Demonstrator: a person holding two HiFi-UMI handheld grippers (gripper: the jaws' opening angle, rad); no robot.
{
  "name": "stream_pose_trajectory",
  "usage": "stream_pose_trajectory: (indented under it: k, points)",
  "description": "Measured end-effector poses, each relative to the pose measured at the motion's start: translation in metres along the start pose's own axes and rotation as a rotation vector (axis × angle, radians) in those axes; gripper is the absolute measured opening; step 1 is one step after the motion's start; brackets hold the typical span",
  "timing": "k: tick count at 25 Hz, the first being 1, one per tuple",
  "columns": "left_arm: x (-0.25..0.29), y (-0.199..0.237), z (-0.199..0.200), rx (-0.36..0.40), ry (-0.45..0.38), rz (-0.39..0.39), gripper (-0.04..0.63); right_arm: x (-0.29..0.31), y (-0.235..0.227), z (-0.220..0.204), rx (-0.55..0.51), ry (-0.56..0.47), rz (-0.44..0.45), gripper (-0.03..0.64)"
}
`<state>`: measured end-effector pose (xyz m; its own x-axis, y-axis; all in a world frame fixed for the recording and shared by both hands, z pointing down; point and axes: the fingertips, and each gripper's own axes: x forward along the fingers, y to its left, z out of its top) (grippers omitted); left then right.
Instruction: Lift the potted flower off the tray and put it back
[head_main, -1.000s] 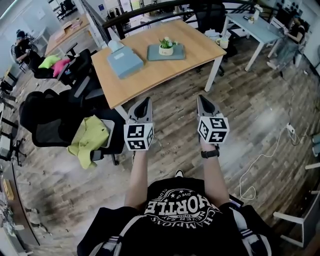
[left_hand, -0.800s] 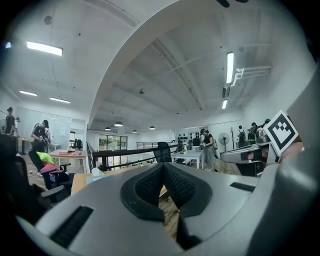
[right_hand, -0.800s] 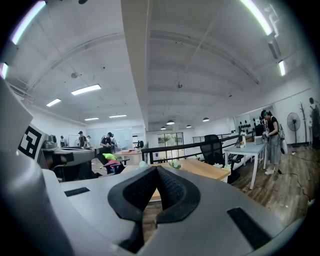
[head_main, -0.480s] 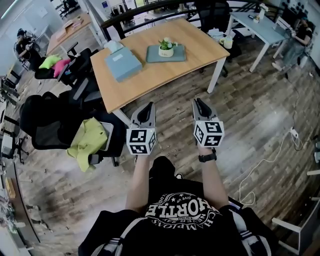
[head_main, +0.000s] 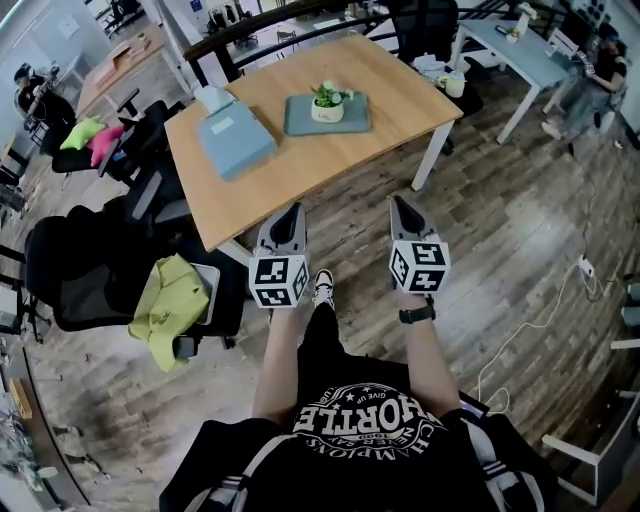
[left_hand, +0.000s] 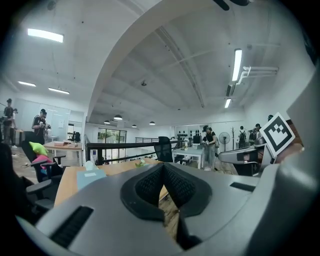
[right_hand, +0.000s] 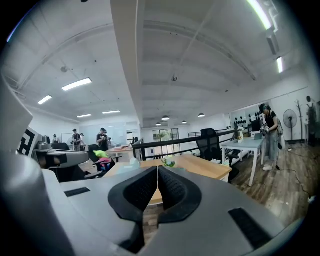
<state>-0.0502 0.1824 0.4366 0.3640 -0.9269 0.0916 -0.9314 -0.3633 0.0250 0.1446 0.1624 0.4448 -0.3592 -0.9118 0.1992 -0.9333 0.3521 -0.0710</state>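
Black T-shirt (head_main: 370, 440) with round white print; above it, a black wristwatch (head_main: 417, 313). The grey left gripper (head_main: 294, 209) and right gripper (head_main: 401, 202) carry black-and-white marker cubes.

plank floor (head_main: 520, 240), wooden table (head_main: 400, 100), black chairs (head_main: 80, 270)

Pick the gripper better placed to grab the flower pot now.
Left, narrowly. In the head view the pot on the tray sits nearer the left gripper than the right gripper. Both are shut, empty, short of the table.

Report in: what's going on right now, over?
Left gripper and right gripper shut, empty, short of table. Flower on tray, untouched. Box beside tray, not blocking.
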Motion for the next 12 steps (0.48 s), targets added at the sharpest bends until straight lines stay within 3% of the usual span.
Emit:
stream_pose_trajectory:
  k: [7, 12]
  points:
    - [0.083, 0.051, 0.02, -0.015, -0.012, -0.035, 0.017, 0.091, -0.008, 0.033, 0.028, 0.024, -0.006, 0.006]
    - [0.146, 0.089, 0.026, 0.035, -0.005, -0.088, 0.018, 0.159, -0.009, 0.048, 0.045, 0.037, -0.007, 0.006]
